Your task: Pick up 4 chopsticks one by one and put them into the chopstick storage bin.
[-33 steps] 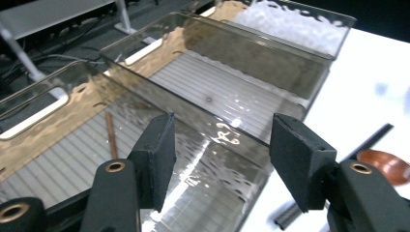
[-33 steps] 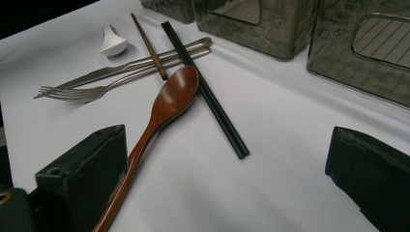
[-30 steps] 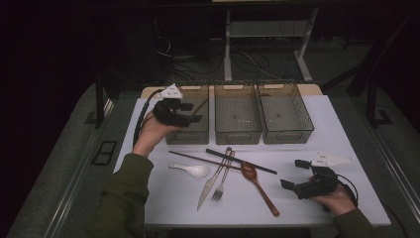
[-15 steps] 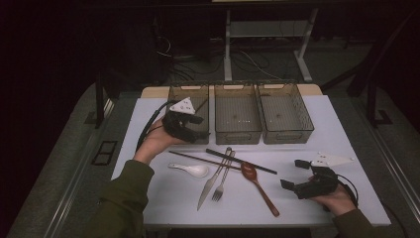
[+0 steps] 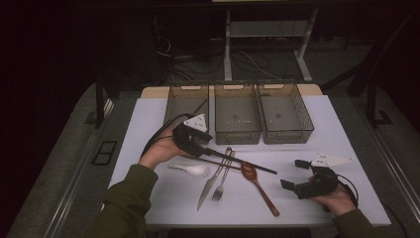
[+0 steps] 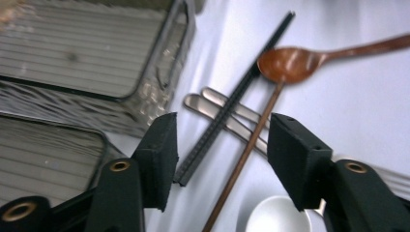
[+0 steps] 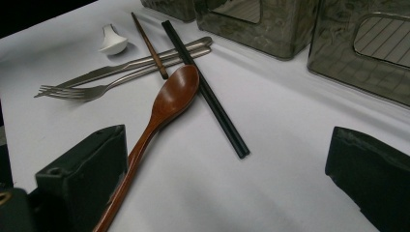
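Step in hand: the left gripper (image 5: pixel 202 148), at about 9 o'clock on the white table (image 5: pixel 346 198), is coming down over the near ends of the chopsticks; this reads as the approach to a pickup.

Bins: three clear ribbed plastic bins (image 5: pixel 236 119) stand in a row at 12 o'clock.

Left gripper: released, nothing pinched. Its jaws have just been narrowing, with the black square-section chopstick (image 6: pixel 227 108) and the thin brown wooden chopstick (image 6: pixel 244 154) lying between them, untouched.

Right gripper (image 5: pixel 296 176): released and empty at 4 o'clock, resting on the table well apart from the chopsticks, beside the brown wooden spoon (image 7: pixel 164 108).

Other cutlery: steel knife (image 5: pixel 212 181) and steel fork (image 5: pixel 224 176) under the chopsticks; white ceramic spoon (image 5: pixel 190 169) near 8 o'clock.

Next move: probably lower a little and clench on one chopstick without catching the other.
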The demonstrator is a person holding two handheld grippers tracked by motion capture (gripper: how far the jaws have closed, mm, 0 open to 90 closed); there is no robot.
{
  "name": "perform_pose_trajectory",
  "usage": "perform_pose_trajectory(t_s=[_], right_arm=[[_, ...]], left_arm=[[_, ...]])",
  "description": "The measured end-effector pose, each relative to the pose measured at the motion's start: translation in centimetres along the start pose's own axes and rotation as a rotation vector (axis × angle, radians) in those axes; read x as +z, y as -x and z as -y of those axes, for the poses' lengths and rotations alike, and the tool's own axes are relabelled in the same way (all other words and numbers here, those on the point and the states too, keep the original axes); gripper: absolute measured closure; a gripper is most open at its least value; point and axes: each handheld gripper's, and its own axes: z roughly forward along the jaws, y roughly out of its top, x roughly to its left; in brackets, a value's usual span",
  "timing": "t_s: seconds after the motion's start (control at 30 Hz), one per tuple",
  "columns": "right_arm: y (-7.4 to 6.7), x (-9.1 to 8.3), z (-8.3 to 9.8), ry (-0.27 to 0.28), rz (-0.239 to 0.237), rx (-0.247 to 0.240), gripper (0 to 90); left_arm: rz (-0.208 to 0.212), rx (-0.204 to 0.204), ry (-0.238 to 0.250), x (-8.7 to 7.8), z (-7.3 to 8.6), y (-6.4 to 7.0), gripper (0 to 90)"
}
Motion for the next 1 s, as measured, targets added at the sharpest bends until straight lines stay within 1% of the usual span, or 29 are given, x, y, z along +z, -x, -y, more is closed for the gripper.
perform_pose_trajectory(t_s=[0.1,0.17,0.3,0.33,0.4,0.67,1.0], right_arm=[[0.0,0.0,0.0,-0.001,-0.001,0.0,1.0],[0.0,0.0,0.0,-0.001,-0.001,0.0,1.0],[0.0,0.0,0.0,0.001,-0.002,0.0,1.0],[0.0,0.0,0.0,0.002,-0.003,0.0,1.0],[0.0,0.0,0.0,0.001,-0.002,0.0,1.0],[-0.1,0.0,0.0,-0.002,-0.005,0.002,1.0],[-0.1,0.0,0.0,-0.005,-0.008,0.002,1.0]], left_arm=[[0.017,0.025,-0.029,0.6,0.1,0.2,50.9],[0.026,0.035,-0.045,0.9,0.2,0.2,54.9],[0.046,0.039,-0.069,1.7,0.5,0.3,61.3],[0.051,0.045,-0.077,1.9,0.6,0.3,62.4],[0.055,0.059,-0.104,2.2,0.7,0.3,63.9],[0.069,0.11,-0.175,3.5,0.9,0.5,69.3],[0.095,0.141,-0.208,4.8,1.0,0.6,73.0]])
